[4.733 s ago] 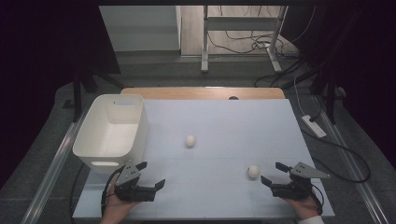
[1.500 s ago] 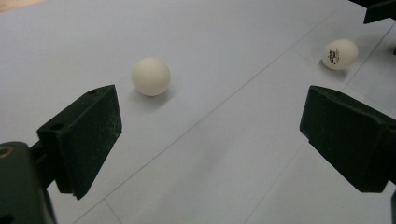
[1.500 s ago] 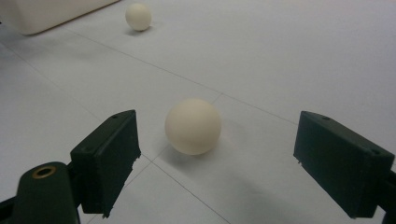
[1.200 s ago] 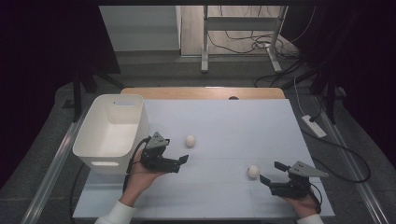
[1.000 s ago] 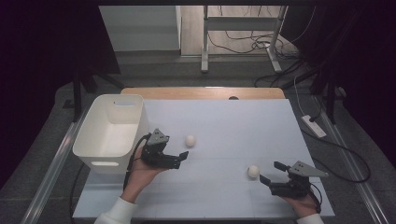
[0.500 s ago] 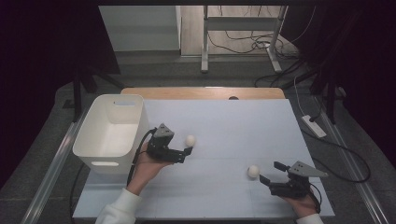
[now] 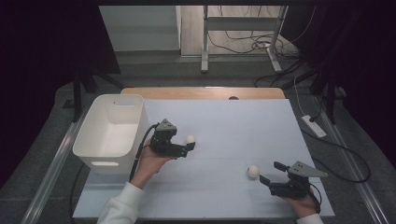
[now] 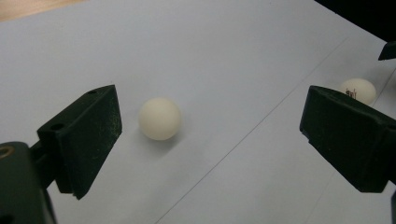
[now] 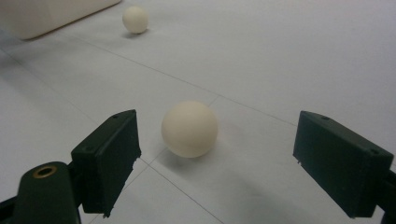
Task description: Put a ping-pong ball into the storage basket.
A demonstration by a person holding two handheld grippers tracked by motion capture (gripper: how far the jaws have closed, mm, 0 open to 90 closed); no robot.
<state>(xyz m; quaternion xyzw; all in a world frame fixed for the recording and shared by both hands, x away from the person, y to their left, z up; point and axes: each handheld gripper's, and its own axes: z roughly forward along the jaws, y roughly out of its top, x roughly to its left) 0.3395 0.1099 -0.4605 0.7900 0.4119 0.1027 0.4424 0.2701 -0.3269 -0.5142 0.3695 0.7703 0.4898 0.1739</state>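
Ball (image 7: 190,139) on the bench (image 7: 243,121), beside the white bin (image 7: 112,128): approach step. Left tongs (image 7: 188,148) spread wide beside it; next, straddle and close. Right tongs (image 7: 272,173) wide near second ball (image 7: 253,171).

A white bin (image 7: 112,128) stands at the table's left; a power strip (image 7: 314,126) lies on the floor.

Cream ball (image 7: 190,139) mid-table, second cream ball (image 7: 253,171) nearer right
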